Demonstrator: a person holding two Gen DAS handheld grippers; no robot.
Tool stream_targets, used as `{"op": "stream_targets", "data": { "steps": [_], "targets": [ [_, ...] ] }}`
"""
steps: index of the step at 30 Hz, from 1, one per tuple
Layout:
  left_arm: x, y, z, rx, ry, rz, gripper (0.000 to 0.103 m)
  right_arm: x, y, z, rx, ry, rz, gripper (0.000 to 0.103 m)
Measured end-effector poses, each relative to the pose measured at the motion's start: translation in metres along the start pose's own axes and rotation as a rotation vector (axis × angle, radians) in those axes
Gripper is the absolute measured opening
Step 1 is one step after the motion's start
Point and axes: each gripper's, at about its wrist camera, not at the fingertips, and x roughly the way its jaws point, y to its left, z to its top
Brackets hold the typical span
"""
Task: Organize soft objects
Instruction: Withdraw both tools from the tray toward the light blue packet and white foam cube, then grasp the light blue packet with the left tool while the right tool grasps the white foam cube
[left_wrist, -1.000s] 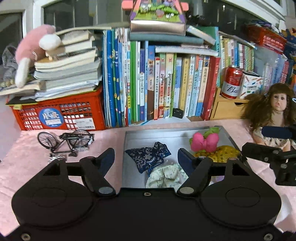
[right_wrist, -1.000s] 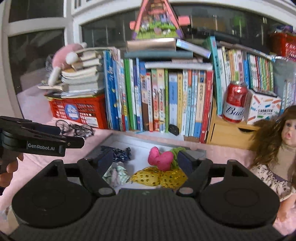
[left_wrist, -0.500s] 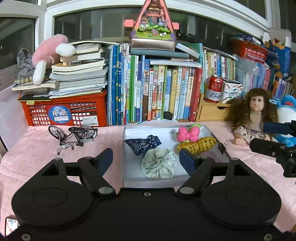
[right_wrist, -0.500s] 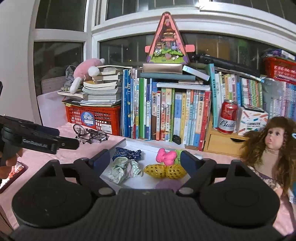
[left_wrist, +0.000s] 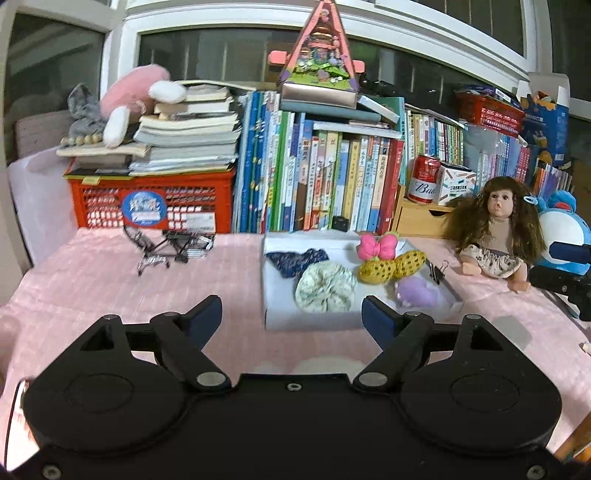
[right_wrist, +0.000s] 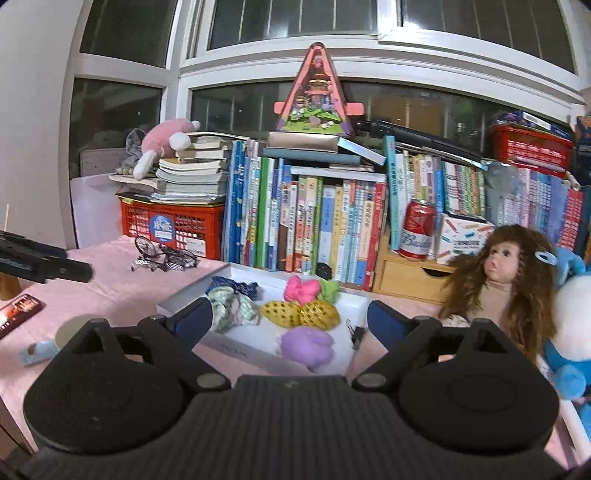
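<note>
Pink worktop (left_wrist: 92, 273): your left tongs (left_wrist: 291, 317) hover at 6 o'clock, spread, holding nothing.
White tray (left_wrist: 314, 325): holds navy pouch (left_wrist: 295, 260), floral scrunchie (left_wrist: 325, 286), yellow pouch (left_wrist: 391, 266), purple plush (left_wrist: 415, 291).
Right tongs (right_wrist: 290, 317): spread, holding nothing.

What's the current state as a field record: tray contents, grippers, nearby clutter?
tray: white shallow tray on the pink tablecloth
tray contents: navy patterned cloth; pale floral scrunchie; pink bow; yellow dotted piece; purple plush
left gripper: open, empty, held short of the tray
right gripper: open, empty, above the tray's near edge
beside tray: black binder clip, doll
behind: row of books, red can, red crate
</note>
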Motion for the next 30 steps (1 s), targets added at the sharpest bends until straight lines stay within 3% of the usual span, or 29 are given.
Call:
{"op": "stream_targets", "data": {
  "steps": [15, 21, 30],
  "targets": [
    [-0.038, 0.035, -0.077, -0.036, -0.012, 0.098, 0.084, -0.02, -0.017, -0.056, 0.023, 0.034, -0.132, 0.099],
    [-0.041, 0.047, -0.103, -0.03, -0.005, 0.174, 0.084, -0.017, -0.024, -0.074, 0.055, 0.064, -0.17, 0.099],
    [-0.031, 0.07, -0.131, -0.096, 0.065, 0.224, 0.084, -0.009, -0.024, -0.096, 0.054, 0.109, -0.206, 0.1]
  ]
}}
